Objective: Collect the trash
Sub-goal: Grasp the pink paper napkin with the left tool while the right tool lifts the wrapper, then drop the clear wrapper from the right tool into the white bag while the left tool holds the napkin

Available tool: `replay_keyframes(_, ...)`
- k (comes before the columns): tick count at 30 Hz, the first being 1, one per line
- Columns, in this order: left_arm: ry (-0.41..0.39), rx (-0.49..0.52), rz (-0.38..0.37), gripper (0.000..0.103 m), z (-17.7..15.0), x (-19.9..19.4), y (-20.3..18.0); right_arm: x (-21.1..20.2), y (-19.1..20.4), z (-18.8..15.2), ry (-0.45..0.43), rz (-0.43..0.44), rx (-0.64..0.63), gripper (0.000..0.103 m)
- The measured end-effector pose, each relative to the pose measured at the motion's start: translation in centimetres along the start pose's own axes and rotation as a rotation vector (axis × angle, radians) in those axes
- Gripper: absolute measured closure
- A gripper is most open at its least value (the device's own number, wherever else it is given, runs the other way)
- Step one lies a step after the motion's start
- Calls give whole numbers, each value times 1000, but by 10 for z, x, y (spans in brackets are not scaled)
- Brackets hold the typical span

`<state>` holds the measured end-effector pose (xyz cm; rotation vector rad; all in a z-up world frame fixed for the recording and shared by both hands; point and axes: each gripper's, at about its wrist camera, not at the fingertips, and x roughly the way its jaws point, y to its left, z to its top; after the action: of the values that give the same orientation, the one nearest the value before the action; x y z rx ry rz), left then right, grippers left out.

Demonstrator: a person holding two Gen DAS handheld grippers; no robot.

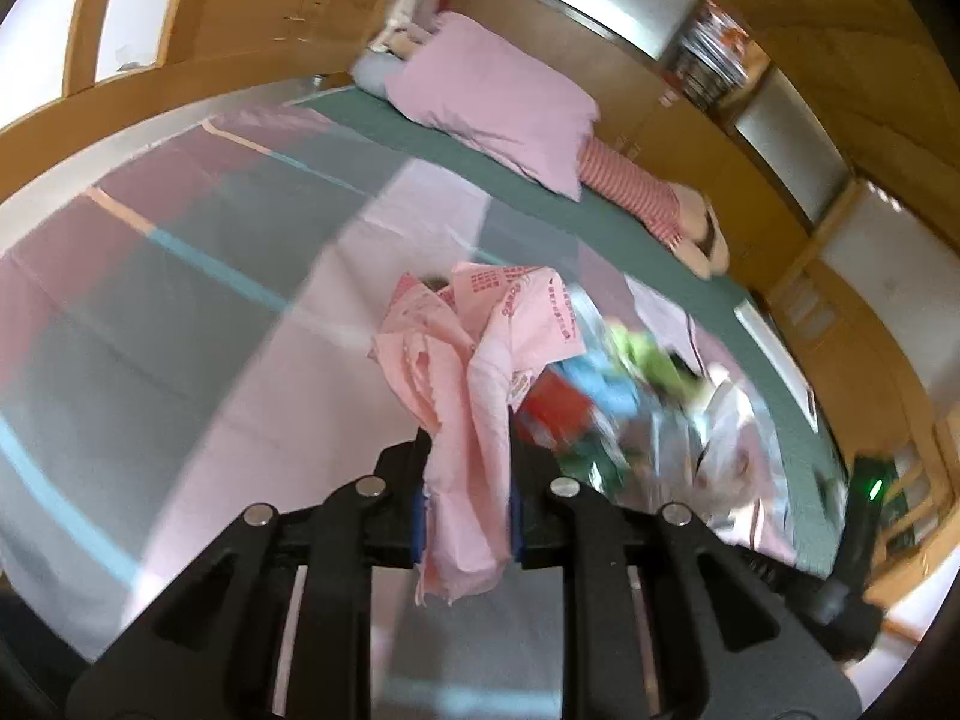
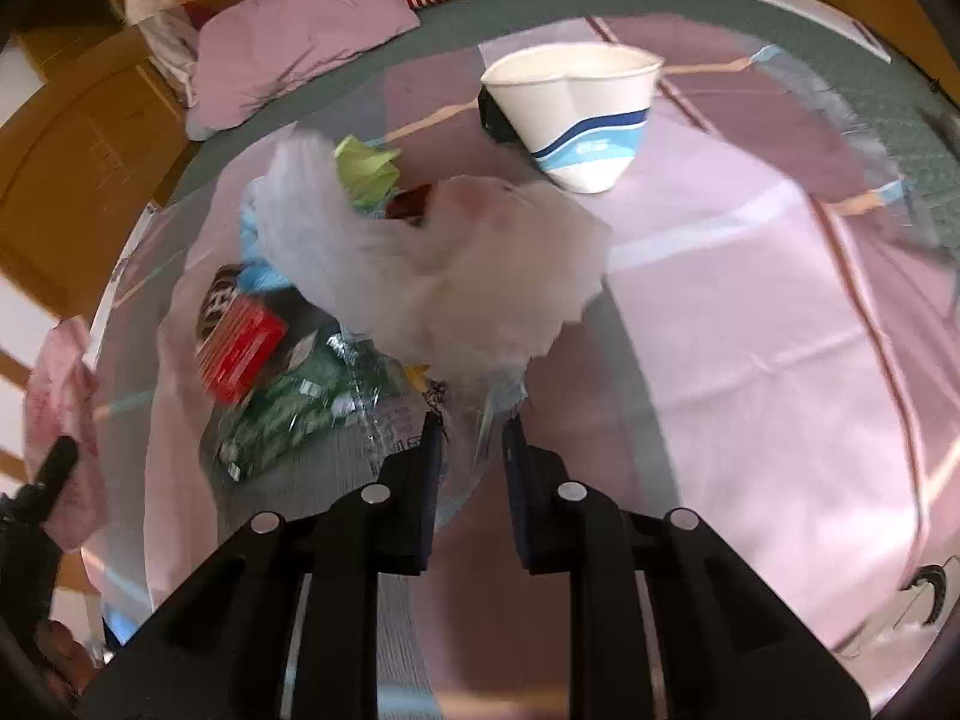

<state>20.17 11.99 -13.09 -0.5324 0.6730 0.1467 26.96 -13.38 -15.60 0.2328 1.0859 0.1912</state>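
Faintly, pink paper [image 1: 474, 360] shows unreadable red print.

Our right hand-held gripper [image 2: 467, 420] pinches clear trash bag [image 2: 420, 276] edge; crushed paper cup [image 2: 576, 114] lies beyond on bed [image 2: 750, 300].

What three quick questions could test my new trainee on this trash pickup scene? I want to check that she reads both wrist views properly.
1. True or false: the left gripper holds a pink paper.
2. What does the right gripper pinch? A) the paper cup B) the clear plastic bag C) the pillow
3. Fill in: the paper cup lies on its ____ on the bed sheet.

Key: 1 true. 2 B, its fingers close on the bag's edge. 3 side.
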Motion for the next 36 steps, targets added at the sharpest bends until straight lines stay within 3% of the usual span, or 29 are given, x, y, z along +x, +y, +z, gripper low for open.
replay_keyframes(4, -1, 34, -36, 83, -24, -10, -17, -23, 0, -19, 16, 18, -66, 82)
replay_keyframes(15, -89, 37, 25, 83, -29, -31, -7, -42, 2, -37, 8, 60, -106, 82)
replay_keyframes(19, -136, 12, 28, 83, -25, -37, -2, -53, 12, -39, -50, 119, -133, 82)
replay_keyframes(21, -128, 14, 30, 83, -26, -36, -2, -56, 17, -40, -56, 96, -164, 82)
replay_keyframes(24, -129, 26, 29, 83, -27, -37, -3, -65, 18, -39, -94, 150, -160, 82)
replay_keyframes(27, -129, 30, 23, 83, -28, -38, -4, -73, 19, -38, -122, 108, -182, 82)
replay_keyframes(29, -124, 36, 9, 83, -30, -40, -5, -82, 14, -38, -140, 151, -157, 82)
replay_keyframes(36, -107, 88, -66, 83, -41, -47, -13, -147, -11, -47, -249, 173, -189, 82)
